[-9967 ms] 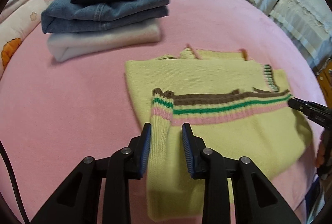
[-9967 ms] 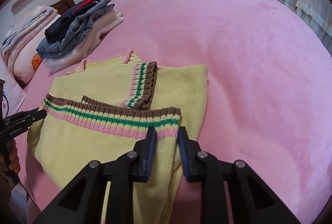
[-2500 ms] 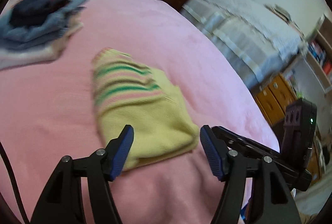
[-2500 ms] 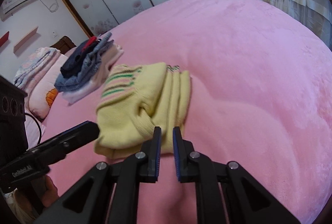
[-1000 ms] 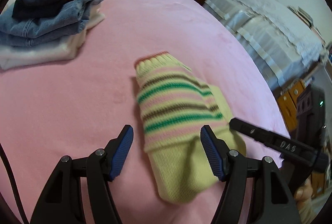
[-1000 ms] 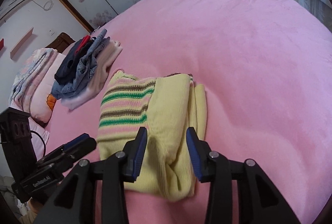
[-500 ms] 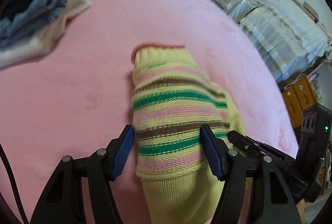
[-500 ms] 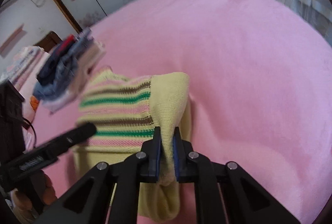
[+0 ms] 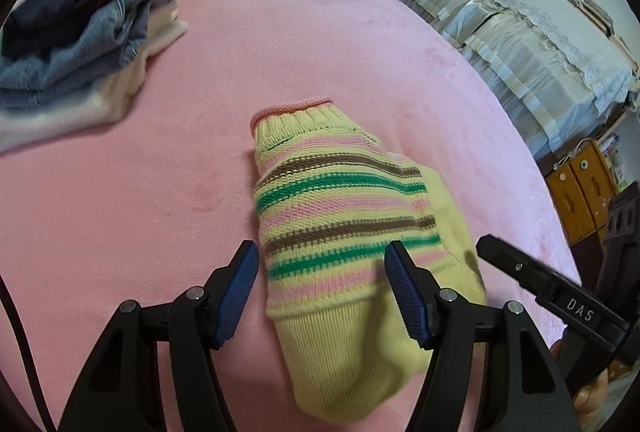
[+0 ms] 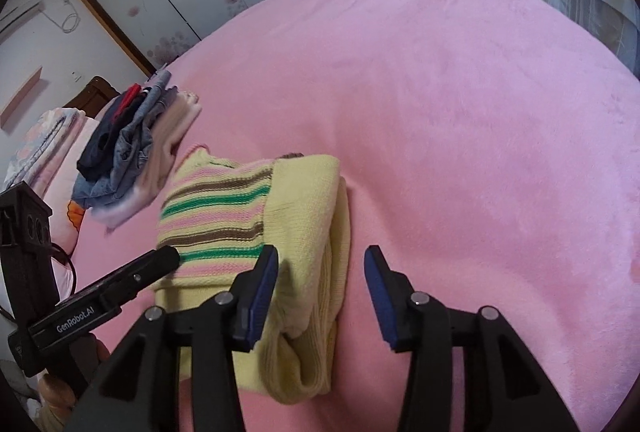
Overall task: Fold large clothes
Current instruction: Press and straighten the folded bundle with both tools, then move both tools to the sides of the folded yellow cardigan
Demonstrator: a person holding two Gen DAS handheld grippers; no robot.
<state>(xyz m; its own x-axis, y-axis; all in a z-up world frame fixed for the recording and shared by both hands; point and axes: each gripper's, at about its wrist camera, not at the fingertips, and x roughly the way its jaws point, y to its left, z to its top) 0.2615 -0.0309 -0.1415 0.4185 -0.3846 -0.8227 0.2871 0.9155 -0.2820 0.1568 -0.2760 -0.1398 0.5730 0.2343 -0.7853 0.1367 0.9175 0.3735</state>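
Note:
A folded yellow sweater (image 9: 344, 224) with green, brown and pink stripes lies on the pink bed cover (image 9: 280, 51). My left gripper (image 9: 322, 290) stands open, its pads either side of the sweater's near striped part; the left pad is clear of the knit. My right gripper (image 10: 320, 292) has its jaws opening. The plain yellow folded edge of the sweater (image 10: 304, 216) lies between them, and the right pad is well apart from it. One finger of the right gripper (image 9: 520, 272) shows in the left wrist view, beside the sweater's right side.
A stack of folded clothes (image 9: 80, 31), denim and dark items on top, sits at the bed's far left, also seen as the stack (image 10: 132, 147). Pillows (image 10: 44, 143) lie behind it. A second bed (image 9: 520, 31) and a wooden cabinet (image 9: 580, 191) stand to the right.
Half a second ago the right gripper was shut on the yellow folded edge; now its jaws stand apart and the fold rests on the sweater. The left gripper stayed wide and shifted slightly.

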